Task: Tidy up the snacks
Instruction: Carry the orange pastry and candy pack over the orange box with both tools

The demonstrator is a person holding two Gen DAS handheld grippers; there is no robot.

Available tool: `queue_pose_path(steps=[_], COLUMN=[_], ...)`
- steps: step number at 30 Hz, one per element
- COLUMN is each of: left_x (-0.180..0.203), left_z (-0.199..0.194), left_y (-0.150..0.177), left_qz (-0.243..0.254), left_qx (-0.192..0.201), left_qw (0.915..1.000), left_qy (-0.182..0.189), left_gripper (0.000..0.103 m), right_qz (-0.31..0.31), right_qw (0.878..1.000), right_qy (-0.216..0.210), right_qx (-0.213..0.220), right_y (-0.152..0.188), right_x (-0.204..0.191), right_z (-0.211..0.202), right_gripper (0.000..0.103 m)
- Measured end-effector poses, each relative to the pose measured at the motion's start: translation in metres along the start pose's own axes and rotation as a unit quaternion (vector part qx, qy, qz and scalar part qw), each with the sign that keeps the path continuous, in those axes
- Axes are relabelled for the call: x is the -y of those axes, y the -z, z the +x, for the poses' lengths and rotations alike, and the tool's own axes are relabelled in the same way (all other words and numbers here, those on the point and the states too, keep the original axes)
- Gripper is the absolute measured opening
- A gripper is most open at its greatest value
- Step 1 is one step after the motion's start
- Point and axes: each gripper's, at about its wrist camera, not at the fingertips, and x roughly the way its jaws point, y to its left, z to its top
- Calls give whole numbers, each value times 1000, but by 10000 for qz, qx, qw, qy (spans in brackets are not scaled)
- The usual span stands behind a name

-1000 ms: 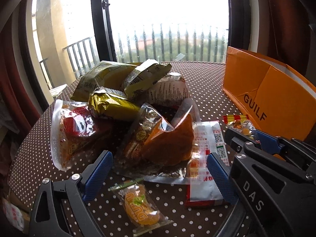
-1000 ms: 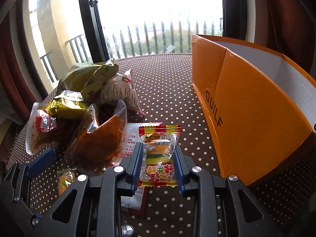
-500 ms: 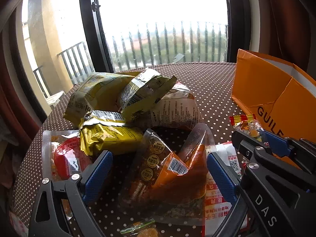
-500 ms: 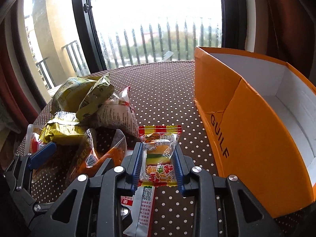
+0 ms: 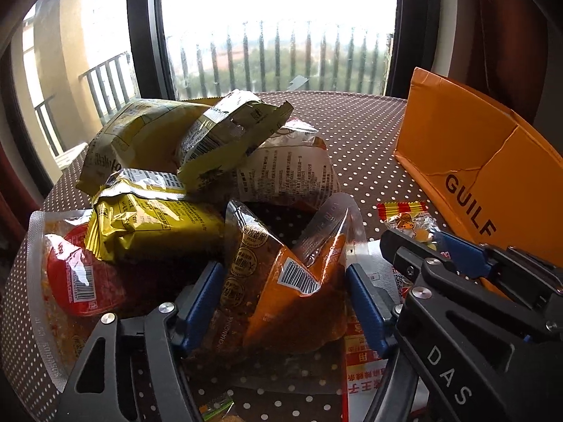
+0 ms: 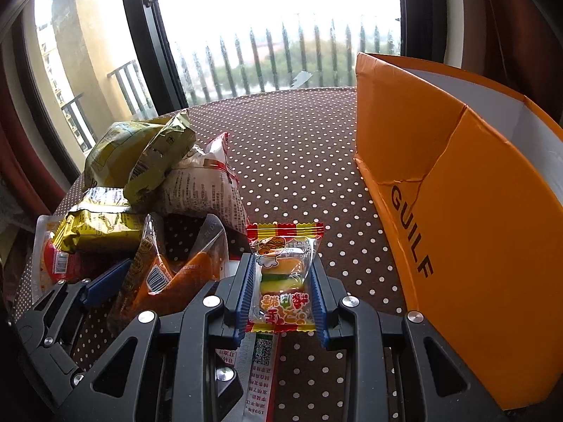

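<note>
My left gripper (image 5: 283, 304) sits low over the near side of the snack pile, its jaws closing around an orange pouch (image 5: 299, 302) that stands between the two blue pads; the left pad lies right against the pouch's brown printed side, while on the right I cannot tell whether the pad has met the film. The pouch rests on the dotted counter (image 5: 362, 161), its clear top corner poking up toward the far side. Left of it lies a red-labelled pack (image 5: 75, 277), with a gold packet (image 5: 151, 228) partly on top of that. Farther off are two yellow-green bags (image 5: 225, 140) leaning on a white printed bag (image 5: 288, 172).

My right gripper (image 6: 283, 290) is clenched on a small burger candy (image 6: 283, 274), the wrapper held upright between the pads with its red and yellow striped edge sticking out at the far end. A white sachet (image 6: 262, 362) lies on the counter beneath these jaws. To the right stands the orange box (image 6: 468, 232), open at the top, white inside, well clear of the pile and just beside my right gripper
</note>
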Motion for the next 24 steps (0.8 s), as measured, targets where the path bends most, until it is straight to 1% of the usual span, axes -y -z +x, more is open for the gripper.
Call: queue_pose_path(steps=[1,3,5,7,11,15,24], left_x=[1,1,-1,1,1,1,6], left_z=[-4,-8,-12,-16,-19,-29,-67], left_y=[3,-2,1,4,3,1,-2], left_qz=[-1,-52,-140,-156,-192,-198,-202], left_qx=[20,14,15,26,32,131,500], left_qw=[10000,10000,9997,9997,9996,9996,9985], left_qy=[24,75,187,188,181,163,88], left_gripper=[65,61,59,58,57,56,56], right_qz=[1,-20,-55,-37,-39,-81,-184], right_qw=[10000,10000,9999,9999,9998,9996,9980], right_qy=[-31,-91,-95,-122,-151,-169,-234], right_qx=[-3,34,68,42,79,207,566], right_y=[0,-1,0,1,1,-1,-13], right_x=[0,1,1,4,7,7,7], right_z=[1,-1,-4,-6,-12,-23,-58], right_gripper=[33,33,33,33,33,33,33])
